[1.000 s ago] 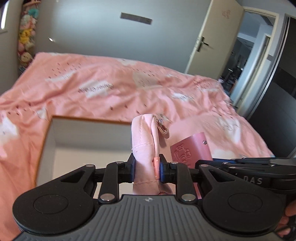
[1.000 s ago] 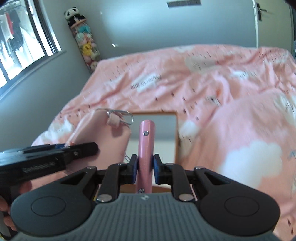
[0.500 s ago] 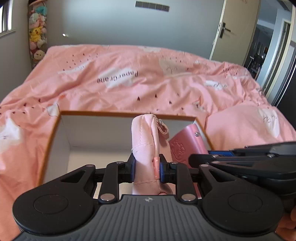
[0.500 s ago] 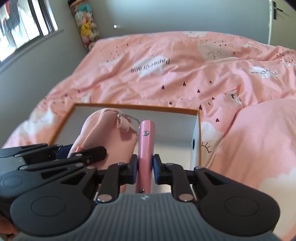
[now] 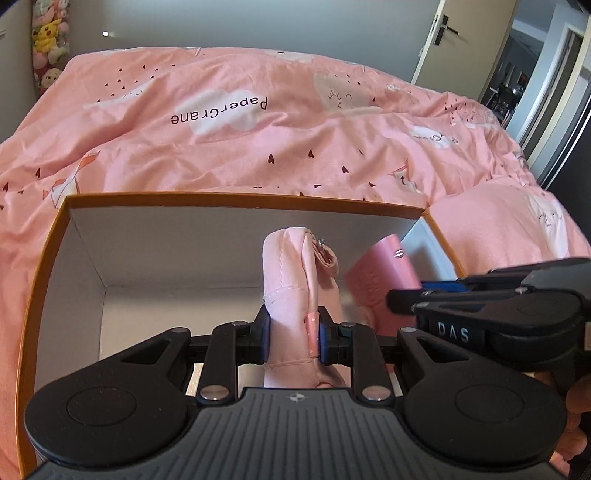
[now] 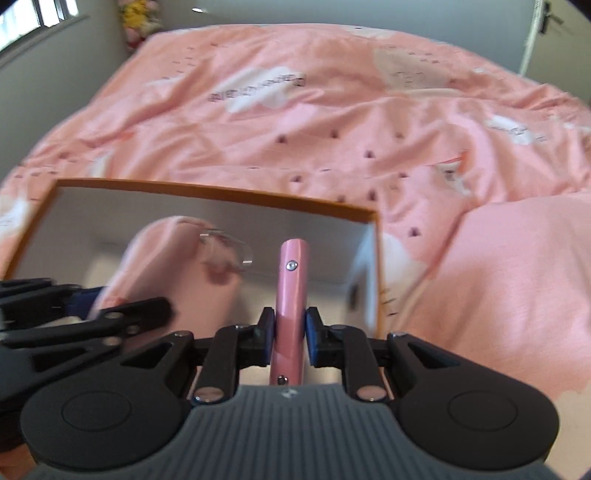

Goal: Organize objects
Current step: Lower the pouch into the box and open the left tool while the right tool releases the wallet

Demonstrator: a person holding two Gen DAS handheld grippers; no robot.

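I hold both claws over the orange-rimmed box at twelve o'clock for dropping: left gripper clamps the pink pouch, right gripper pinches the pink wallet.

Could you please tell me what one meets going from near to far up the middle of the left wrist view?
Left gripper → pale pink fabric pouch it grips → white inner far wall of the orange-rimmed cardboard box → pink printed duvet → grey wall.
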